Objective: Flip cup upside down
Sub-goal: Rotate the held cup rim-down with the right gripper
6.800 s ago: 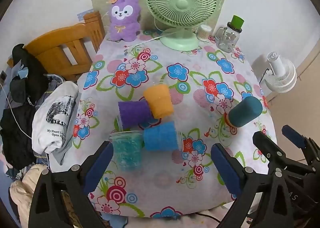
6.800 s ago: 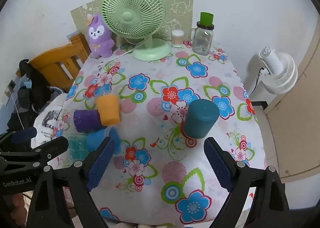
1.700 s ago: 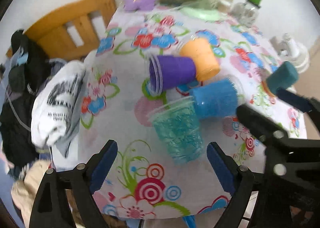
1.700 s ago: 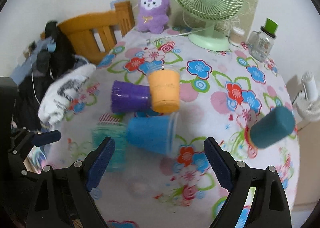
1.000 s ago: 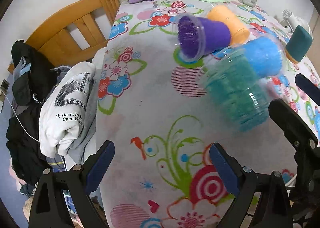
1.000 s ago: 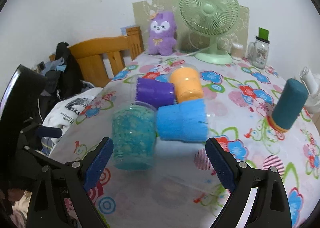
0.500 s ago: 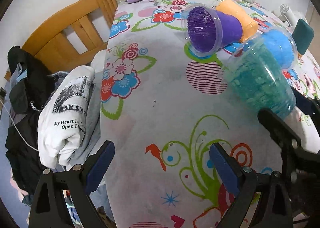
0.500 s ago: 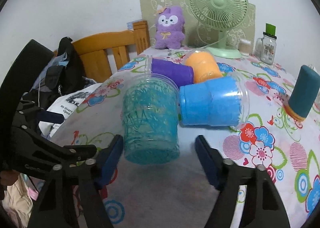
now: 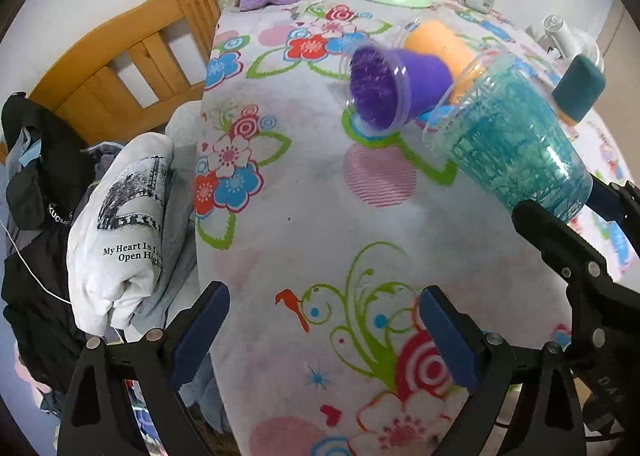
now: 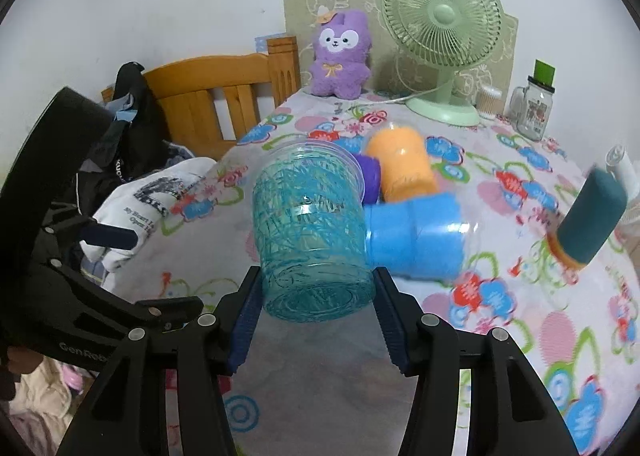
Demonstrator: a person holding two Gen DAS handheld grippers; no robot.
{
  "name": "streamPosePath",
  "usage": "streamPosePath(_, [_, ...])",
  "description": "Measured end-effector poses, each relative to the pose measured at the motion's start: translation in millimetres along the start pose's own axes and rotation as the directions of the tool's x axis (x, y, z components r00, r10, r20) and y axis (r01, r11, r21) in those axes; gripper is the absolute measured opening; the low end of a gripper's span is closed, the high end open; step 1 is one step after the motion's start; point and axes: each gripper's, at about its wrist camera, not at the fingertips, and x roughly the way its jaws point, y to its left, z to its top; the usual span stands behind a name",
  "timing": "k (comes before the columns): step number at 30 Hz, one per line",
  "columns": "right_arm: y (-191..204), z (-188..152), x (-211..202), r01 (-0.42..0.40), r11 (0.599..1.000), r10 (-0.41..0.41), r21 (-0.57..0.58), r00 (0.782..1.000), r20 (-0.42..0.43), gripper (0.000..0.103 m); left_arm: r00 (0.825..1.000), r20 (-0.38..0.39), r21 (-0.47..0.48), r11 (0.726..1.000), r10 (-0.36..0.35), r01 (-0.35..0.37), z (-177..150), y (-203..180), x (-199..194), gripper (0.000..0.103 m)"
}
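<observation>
The right gripper (image 10: 316, 308) clamps its jaws on the teal cup (image 10: 312, 232) beside the blue cup (image 10: 416, 240); next, invert it; left gripper (image 9: 324, 332) jaws wide

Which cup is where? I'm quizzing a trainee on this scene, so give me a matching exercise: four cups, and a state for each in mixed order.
Things:
1. teal cup
2. purple cup
3. blue cup
4. orange cup

States:
A. lies with its open mouth facing the left camera
B. farthest back of the four
C. held between the right gripper's fingers
D. lies beside the held cup

Pairs: 1-C, 2-A, 3-D, 4-B
</observation>
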Motion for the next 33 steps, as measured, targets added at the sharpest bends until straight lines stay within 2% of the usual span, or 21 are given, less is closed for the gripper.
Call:
streamPosePath(6, [-3.1,32.4,-23.5,-0.003,1.000,0.003,0.004,0.997,-0.080,0.057,0.999,-0.013,-0.020,0.999,-0.034,0.034,13.8,-3.1,-27.4,0.097])
streamPosePath(13, [-16.6,46.3,-43.3,0.027,1.000,-0.024,0.017,0.989,-0.145,0.057,0.998,0.000,-0.029,0.997,-0.069,0.069,28.0,-17.7,-40.0,0.097])
streamPosePath(19, [-45.6,47.5,-54.2,0.053,0.997,-0.039,0.061,0.979,-0.201,0.057,0.995,0.000,-0.003,0.995,-0.102,0.102,37.3,-49.0,-42.5,0.097])
streamPosePath(25, [-85.3,53.7,-57.3,0.077,0.991,-0.049,0.108,0.968,-0.246,0.057,0.995,0.001,0.004,0.995,-0.100,0.100,54.0,-81.8,-41.0,0.097])
streamPosePath(30, [-118.3,60.0,-52.9,0.093,0.987,-0.048,0.129,0.948,-0.313,0.057,0.994,-0.012,-0.032,0.993,-0.113,0.112,70.5,-100.4,-37.6,0.097])
streamPosePath(33, [-136.0,59.9,-43.2,0.091,0.984,-0.027,0.152,0.923,-0.383,0.057,0.995,-0.014,-0.041,0.995,-0.095,0.094,77.8,-110.3,-35.4,0.097])
